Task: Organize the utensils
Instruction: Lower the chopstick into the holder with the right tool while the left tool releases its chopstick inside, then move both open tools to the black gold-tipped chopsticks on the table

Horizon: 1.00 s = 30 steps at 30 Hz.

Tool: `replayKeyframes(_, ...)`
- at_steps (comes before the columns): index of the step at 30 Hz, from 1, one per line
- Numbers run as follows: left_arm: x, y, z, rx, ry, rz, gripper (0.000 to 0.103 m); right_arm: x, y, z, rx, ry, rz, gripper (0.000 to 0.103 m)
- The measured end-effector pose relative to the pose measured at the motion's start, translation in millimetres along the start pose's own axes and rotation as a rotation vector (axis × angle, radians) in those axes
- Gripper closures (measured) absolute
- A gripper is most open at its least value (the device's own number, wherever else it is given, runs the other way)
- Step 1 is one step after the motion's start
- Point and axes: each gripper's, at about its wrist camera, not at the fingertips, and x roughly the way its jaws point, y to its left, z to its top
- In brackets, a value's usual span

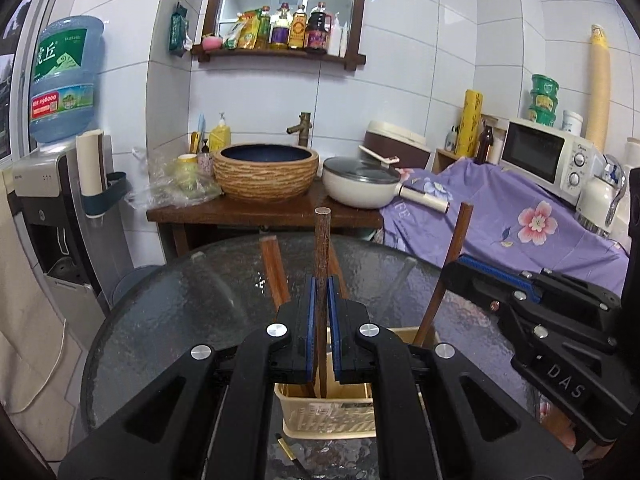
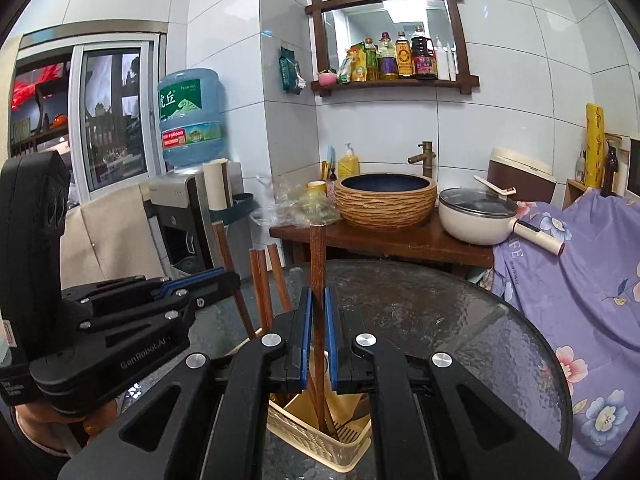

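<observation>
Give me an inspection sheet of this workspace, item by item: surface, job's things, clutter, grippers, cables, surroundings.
Surface: round dark glass table.
Job's things: beige slotted utensil basket with brown chopsticks standing in it.
Clutter: small gold-tipped item on the glass near the basket.
Grippers: left gripper shut on one chopstick; right gripper shut on another chopstick, both above the basket.
Cables: nothing seen.
Surroundings: basin, lidded pan, microwave, water dispenser, floral cloth.

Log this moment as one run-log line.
left hand-held gripper: shut on chopstick | right hand-held gripper: shut on chopstick | both over beige basket
</observation>
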Motion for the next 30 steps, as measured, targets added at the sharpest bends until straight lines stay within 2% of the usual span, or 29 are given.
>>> replayKeyframes(12,19,0,-21,0.010,0.041,0.013,0.096,5,2,-9,-0.023,0.005,-0.015,0.095)
replayKeyframes(13,19,1,-21,0.006,0.042,0.009,0.096,5,3,-9,-0.032,0.005,-0.017,0.090)
replayKeyframes(15,19,1,-20,0.005,0.045,0.001,0.096,3,2,-10,-0.028,-0.007,-0.031,0.051)
replayKeyframes(16,18,1,-20,0.007,0.044,0.002,0.096,1,1,-11,-0.016,-0.025,-0.030,0.047)
replayKeyframes(20,10,6,-23,0.001,0.040,-0.009,0.093,-5,-2,-13,-0.001,-0.028,-0.021,0.047)
replayKeyframes(21,5,9,-25,-0.007,0.034,-0.014,0.085,-8,-3,-14,0.002,-0.032,-0.017,0.047)
replayKeyframes(22,0,12,-26,-0.018,0.025,-0.018,0.065,-11,-4,-16,0.005,-0.037,-0.011,0.047)
replayKeyframes(23,-6,15,-28,-0.030,0.012,-0.021,0.051,-14,-4,-17,0.006,-0.041,-0.009,0.047)
replayKeyframes(24,-12,18,-29,-0.041,-0.004,-0.021,0.030,-18,-4,-20,0.007,-0.045,-0.008,0.047)
replayKeyframes(25,-21,22,-32,-0.056,-0.032,-0.016,0.025,-21,-3,-23,0.006,-0.046,-0.013,0.047)
replayKeyframes(27,-36,30,-40,-0.059,-0.057,0.016,0.022,-27,-1,-29,0.005,-0.038,-0.025,0.047)
replayKeyframes(28,-40,32,-43,-0.058,-0.057,0.030,0.017,-28,1,-31,0.002,-0.030,-0.033,0.047)
replayKeyframes(30,-46,39,-53,-0.060,-0.043,0.067,0.013,-32,7,-42,-0.002,0.006,-0.077,0.047)
